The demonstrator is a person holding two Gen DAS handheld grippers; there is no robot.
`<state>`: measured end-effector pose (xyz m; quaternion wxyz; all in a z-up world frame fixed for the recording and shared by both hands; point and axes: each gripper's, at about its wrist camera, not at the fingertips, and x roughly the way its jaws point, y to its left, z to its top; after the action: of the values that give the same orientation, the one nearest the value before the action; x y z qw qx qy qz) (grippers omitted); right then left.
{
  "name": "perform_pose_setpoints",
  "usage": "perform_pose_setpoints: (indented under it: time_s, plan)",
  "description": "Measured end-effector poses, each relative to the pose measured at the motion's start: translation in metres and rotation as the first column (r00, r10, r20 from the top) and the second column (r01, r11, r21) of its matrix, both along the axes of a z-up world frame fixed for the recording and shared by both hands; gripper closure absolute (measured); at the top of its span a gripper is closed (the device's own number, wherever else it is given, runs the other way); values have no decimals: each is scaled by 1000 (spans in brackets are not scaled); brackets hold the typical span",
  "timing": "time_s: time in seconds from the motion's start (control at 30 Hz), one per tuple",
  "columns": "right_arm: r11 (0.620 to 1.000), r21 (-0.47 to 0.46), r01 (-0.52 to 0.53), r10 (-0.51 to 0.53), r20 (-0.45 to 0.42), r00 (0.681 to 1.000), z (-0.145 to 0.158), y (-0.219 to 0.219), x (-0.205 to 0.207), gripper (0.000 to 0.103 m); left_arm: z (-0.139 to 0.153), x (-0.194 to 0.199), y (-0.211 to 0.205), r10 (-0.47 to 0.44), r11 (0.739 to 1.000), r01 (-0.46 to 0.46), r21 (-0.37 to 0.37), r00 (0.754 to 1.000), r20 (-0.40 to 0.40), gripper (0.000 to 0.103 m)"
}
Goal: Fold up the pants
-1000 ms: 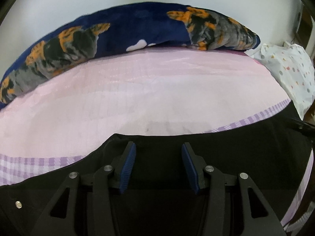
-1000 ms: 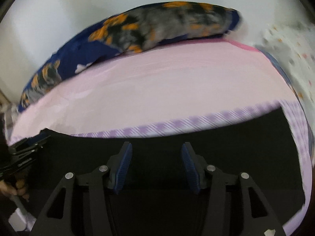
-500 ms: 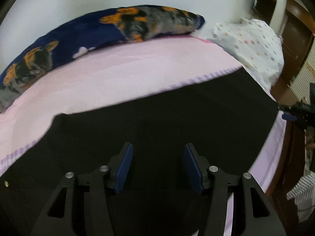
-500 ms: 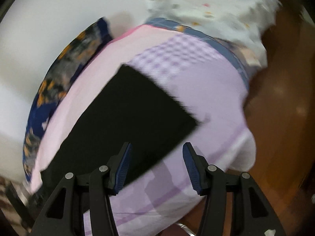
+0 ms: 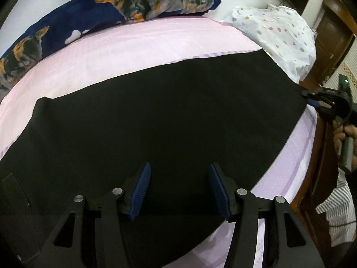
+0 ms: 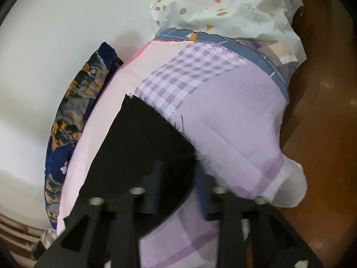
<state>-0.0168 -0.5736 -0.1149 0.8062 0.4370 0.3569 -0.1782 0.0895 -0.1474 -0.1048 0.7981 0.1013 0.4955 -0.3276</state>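
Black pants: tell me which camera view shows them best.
The left wrist view. There the black pants lie spread flat across the pink bedsheet, nearly whole, far edge to near edge. The right wrist view shows only one frayed corner at the bed's end, partly blurred behind that gripper.

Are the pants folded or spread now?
Spread: the black pants lie flat across the pink bed sheet, with no part turned over itself.

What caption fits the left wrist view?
Left gripper open above black pants on pink bedsheet; right gripper at hem.
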Motion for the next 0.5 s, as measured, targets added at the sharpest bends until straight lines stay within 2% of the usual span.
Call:
perform_pose_setpoints:
  time_s: [0.17,0.27,0.4,0.5]
  plan:
    - [1000,23,9,-9,18,1000,5,2,1,92,0,-2,-2,-13,1000,13,-3,1000,7,46]
    - [1000,20,-8,7,53,999,21,10,5,92,2,6,5,20,999,-21,-47,999,-38,46]
    - [993,5,-118,117,112,987,51,45,32,92,11,21,33,131,985,-142,-102,986,-101,45]
    - [973,-4,-230,228,136,964,65,84,62,92,20,28,60,211,966,-224,-127,972,-102,45]
